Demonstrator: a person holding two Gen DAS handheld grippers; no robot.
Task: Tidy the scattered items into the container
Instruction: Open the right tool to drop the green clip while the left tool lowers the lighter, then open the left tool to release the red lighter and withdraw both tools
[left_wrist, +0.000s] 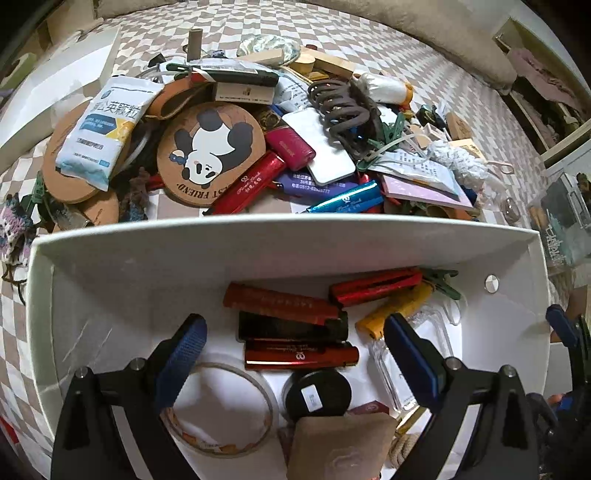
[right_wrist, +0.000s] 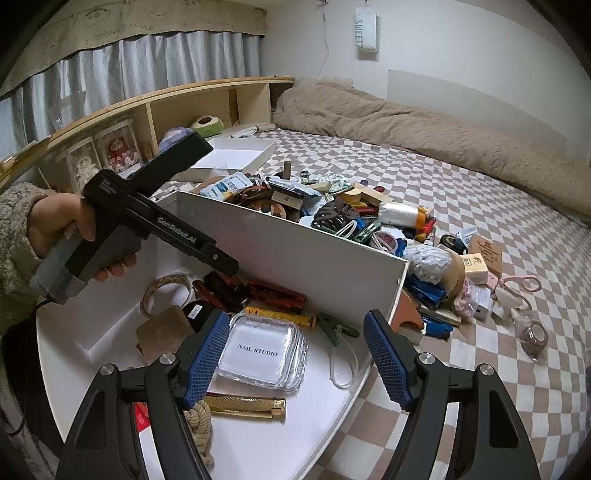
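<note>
Red lighters: glossy metal bars, lying crosswise in my white box.
Left tongs: spread wide, empty.
Right tongs: half-open, gripping nothing.

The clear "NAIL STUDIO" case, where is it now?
In the right wrist view the NAIL STUDIO case lies inside the white box, just below the yellow lighter.

Dim warm indoor light, soft shadows, sharp centre focus, strong fisheye bending, dark vignetted corners
</note>
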